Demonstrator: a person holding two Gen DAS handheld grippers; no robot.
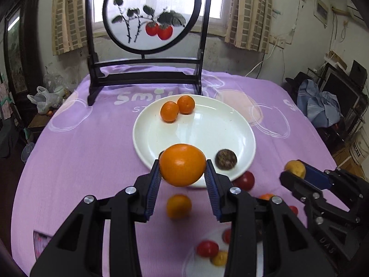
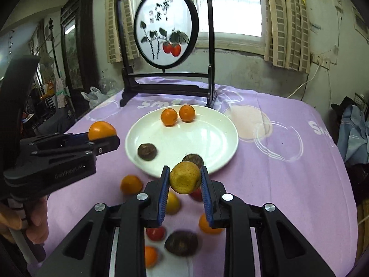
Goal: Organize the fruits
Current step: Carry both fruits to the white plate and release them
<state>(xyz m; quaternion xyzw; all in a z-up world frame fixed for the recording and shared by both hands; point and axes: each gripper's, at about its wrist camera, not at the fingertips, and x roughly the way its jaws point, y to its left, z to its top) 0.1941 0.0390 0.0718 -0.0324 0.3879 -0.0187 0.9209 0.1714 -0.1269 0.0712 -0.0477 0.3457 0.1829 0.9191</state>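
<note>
Lived-in home, dining or sitting room. Evidence: bench under lilac printed cloth (image 1: pixel 76 152); painted round screen (image 1: pixel 151 13) in dark wood stand; brick-pattern curtains (image 1: pixel 251 16) at window; scuffed plaster walls; clothes heap (image 1: pixel 320 106); plastic bag (image 1: pixel 45 99).

Your orange (image 1: pixel 182 164) and yellow fruit (image 2: pixel 185 177) hang gripped above the table; two tangerines (image 1: pixel 177 108) (plus brown fruits) occupy the white plate (image 1: pixel 207 127).

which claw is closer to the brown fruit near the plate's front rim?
Right. The right claw, holding a yellow fruit, hangs just before it; the left claw is off beside the plate.
</note>
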